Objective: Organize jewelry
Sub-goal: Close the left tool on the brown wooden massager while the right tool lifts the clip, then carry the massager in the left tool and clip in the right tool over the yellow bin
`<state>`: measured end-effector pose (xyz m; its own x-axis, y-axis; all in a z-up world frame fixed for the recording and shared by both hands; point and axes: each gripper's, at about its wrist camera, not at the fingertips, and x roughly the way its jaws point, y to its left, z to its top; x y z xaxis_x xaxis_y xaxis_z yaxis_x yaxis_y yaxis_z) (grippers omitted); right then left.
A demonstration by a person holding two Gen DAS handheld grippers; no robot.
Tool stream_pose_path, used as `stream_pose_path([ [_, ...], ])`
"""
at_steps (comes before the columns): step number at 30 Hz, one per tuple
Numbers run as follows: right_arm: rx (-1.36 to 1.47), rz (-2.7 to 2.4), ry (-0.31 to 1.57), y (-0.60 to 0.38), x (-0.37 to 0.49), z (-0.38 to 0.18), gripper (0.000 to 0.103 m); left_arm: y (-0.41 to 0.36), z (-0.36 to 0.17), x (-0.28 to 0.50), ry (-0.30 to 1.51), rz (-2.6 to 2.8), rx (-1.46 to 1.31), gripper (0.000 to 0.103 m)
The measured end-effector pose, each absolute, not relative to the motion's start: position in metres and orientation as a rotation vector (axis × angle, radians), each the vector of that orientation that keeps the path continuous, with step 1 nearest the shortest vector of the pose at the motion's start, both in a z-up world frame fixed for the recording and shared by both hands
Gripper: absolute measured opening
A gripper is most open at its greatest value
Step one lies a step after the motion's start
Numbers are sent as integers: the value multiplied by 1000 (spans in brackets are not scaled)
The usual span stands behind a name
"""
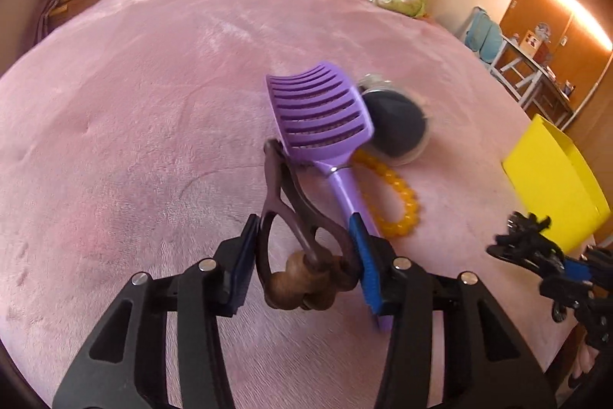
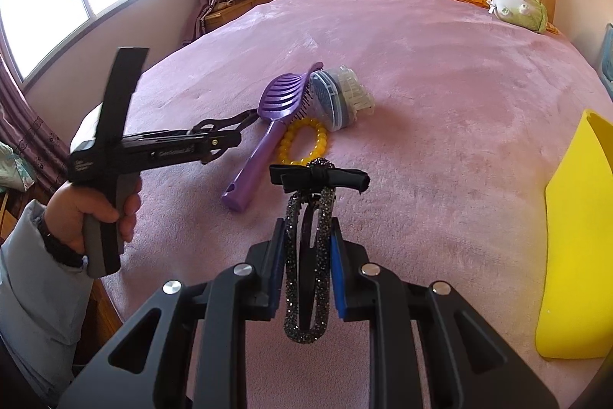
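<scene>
A dark brown hair clip (image 1: 295,213) with wooden beads sits clamped in the left gripper (image 1: 304,255) just left of the purple hairbrush (image 1: 325,125). The brush partly hides the yellow bead bracelet (image 1: 398,202). The right gripper (image 2: 306,248) pinches a glittery black bow barrette (image 2: 312,217); the yellow box (image 2: 578,248) is cut off.

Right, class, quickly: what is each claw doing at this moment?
Left claw: closed on a brown hair clip.
Right claw: closed on a sparkly bow hairband.
</scene>
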<state>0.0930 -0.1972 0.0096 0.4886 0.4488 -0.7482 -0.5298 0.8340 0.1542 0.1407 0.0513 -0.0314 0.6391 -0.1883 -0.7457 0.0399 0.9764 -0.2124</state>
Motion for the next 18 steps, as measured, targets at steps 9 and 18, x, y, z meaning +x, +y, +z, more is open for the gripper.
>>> stream_pose_path([
  [9,-69,593,868,-210,88,10,23,6,-1,101,797,-250,-113,47],
  [18,-19,568,855,-239,81,13,23,-35,4,94,793,-311,-61,47],
])
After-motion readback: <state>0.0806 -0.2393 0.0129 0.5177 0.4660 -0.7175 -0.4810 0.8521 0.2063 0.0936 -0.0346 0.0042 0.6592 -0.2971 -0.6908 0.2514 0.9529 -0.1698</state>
